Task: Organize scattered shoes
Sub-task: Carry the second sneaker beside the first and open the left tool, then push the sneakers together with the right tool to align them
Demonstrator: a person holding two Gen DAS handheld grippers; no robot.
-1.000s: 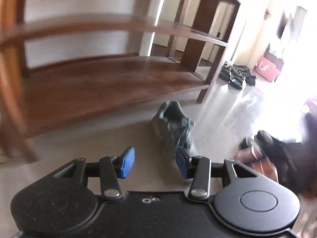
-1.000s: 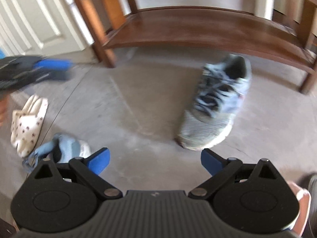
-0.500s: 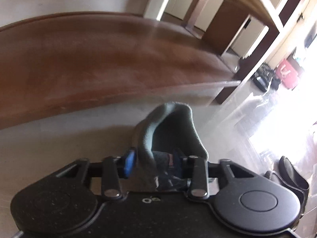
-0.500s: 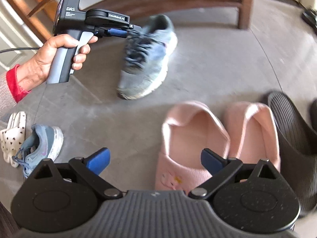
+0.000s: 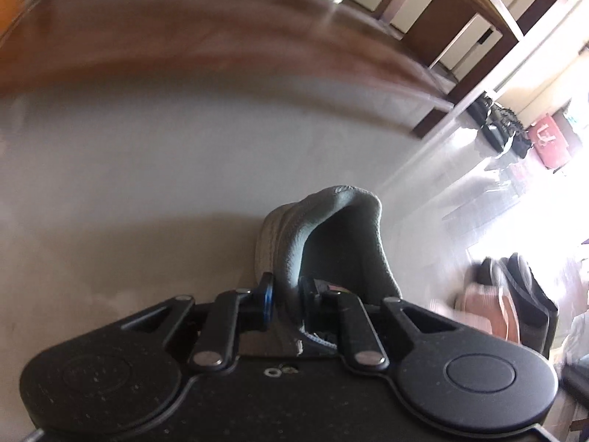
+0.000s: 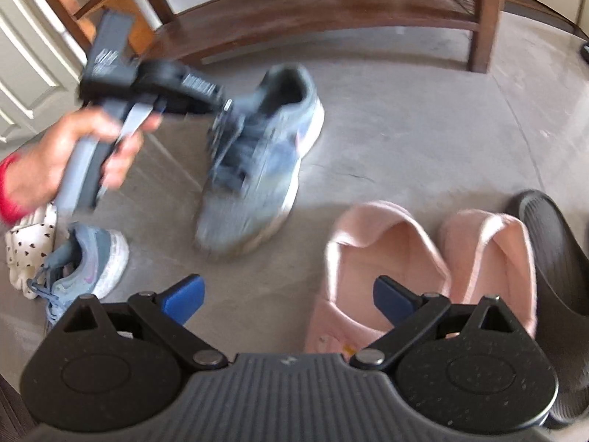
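A grey-blue sneaker [image 6: 265,169] lies on the floor in front of the wooden shoe rack [image 6: 331,7]. My left gripper [image 5: 285,294] has its jaws closing, with the sneaker's [image 5: 342,243] padded collar wall between the blue pads, which press on it. In the right wrist view the left gripper [image 6: 224,110] is blurred, held by a hand [image 6: 66,154] at the shoe's opening. My right gripper [image 6: 287,294] hangs open over the floor, its right finger above a pink slipper [image 6: 375,258]; nothing is between its pads.
A second pink slipper [image 6: 489,250] and a black slipper [image 6: 552,243] lie at the right. At the left lie a small blue sneaker [image 6: 84,261] and a white spotted slipper [image 6: 25,243]. The rack's low shelf [image 5: 184,37] is bare; dark shoes [image 5: 497,125] lie beyond it.
My left gripper dropped onto the grey sneaker and closed on its collar. The right wrist view swung from the sneaker to the pink slippers; its jaws stayed open.
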